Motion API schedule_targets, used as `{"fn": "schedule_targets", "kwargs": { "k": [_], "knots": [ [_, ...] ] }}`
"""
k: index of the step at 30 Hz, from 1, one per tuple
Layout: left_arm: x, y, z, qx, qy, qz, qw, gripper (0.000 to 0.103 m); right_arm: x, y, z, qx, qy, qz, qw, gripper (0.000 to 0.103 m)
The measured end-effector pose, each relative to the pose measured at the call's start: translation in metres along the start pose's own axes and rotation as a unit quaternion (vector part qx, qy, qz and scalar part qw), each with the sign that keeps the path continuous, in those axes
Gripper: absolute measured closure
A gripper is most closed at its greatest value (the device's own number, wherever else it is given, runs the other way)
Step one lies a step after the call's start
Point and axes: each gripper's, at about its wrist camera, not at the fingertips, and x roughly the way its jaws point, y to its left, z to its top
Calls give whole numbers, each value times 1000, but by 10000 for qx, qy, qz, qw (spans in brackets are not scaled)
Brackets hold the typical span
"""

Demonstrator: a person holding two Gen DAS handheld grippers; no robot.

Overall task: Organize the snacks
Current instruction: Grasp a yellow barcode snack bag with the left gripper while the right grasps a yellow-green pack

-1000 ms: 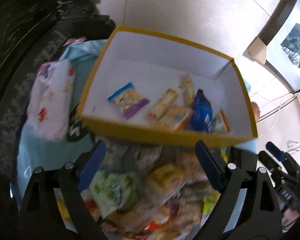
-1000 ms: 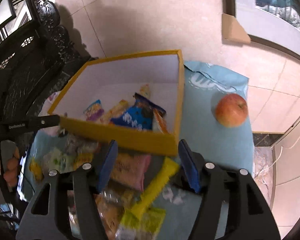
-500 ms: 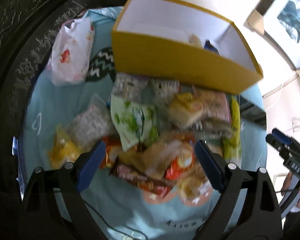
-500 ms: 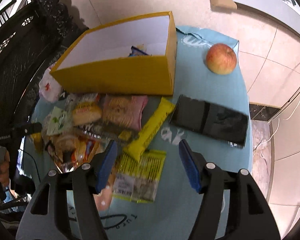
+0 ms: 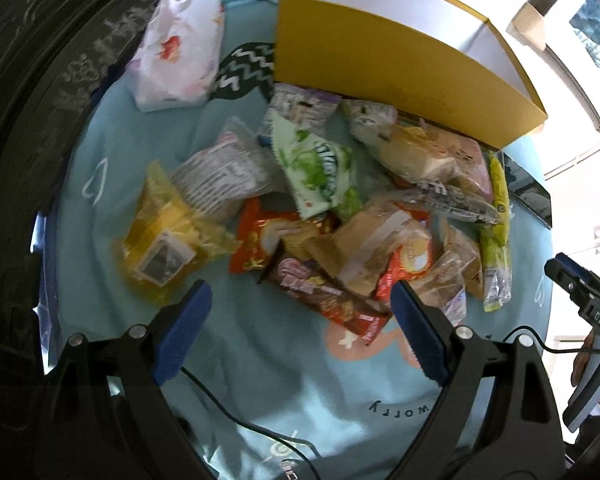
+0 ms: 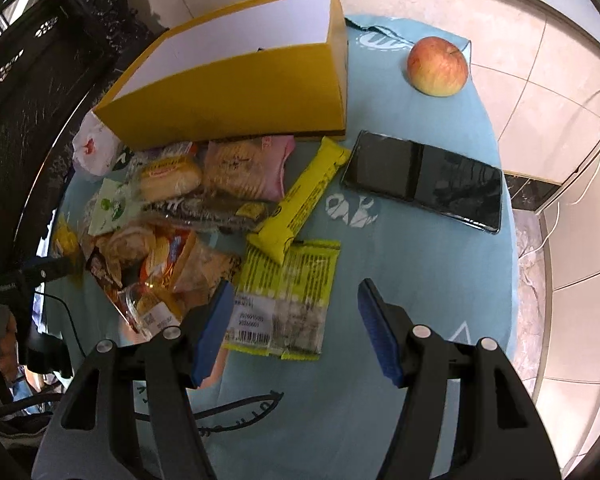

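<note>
Left wrist view: my left gripper hangs open and empty over the snack pile on the blue cloth — yellow box behind, and my right gripper likewise open, gripping nothing.

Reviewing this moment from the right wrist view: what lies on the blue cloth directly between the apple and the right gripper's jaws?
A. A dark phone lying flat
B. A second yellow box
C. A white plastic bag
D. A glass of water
A. The dark phone lies flat on the blue cloth, nearer the camera than the apple and beyond the open, empty right gripper.
</note>
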Motion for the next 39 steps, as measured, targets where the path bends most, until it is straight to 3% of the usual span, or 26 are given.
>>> {"fn": "schedule_targets", "kwargs": {
  "k": [15, 23, 27, 30, 33, 35, 37, 39],
  "knots": [
    [-4, 60, 12, -412, -165, 486, 9978, 11, 5, 7, -9, -44, 153, 88, 9998, 38],
    [20, 72, 17, -411, -54, 685, 9968, 11, 6, 7, -7, -38, 209, 65, 9998, 38],
    [34, 75, 21, -507, 3, 604, 9969, 10, 8, 9, -4, -53, 252, 57, 9997, 38],
    [48, 74, 23, -370, 30, 735, 9966, 2, 9, 10, -2, -73, 269, 61, 9996, 38],
    [66, 75, 20, -295, 292, 878, 9953, 2, 11, 10, 1, -69, 285, 44, 9996, 38],
    [69, 75, 17, -329, 330, 821, 9955, 7, 14, 10, 2, -54, 315, 31, 9995, 38],
    [65, 74, 18, -300, 253, 906, 9951, 33, 17, 9, 3, -38, 351, 35, 9994, 37],
    [61, 74, 20, -309, 285, 768, 9962, 38, 19, 11, 4, -44, 372, 50, 9993, 37]
  ]
}}
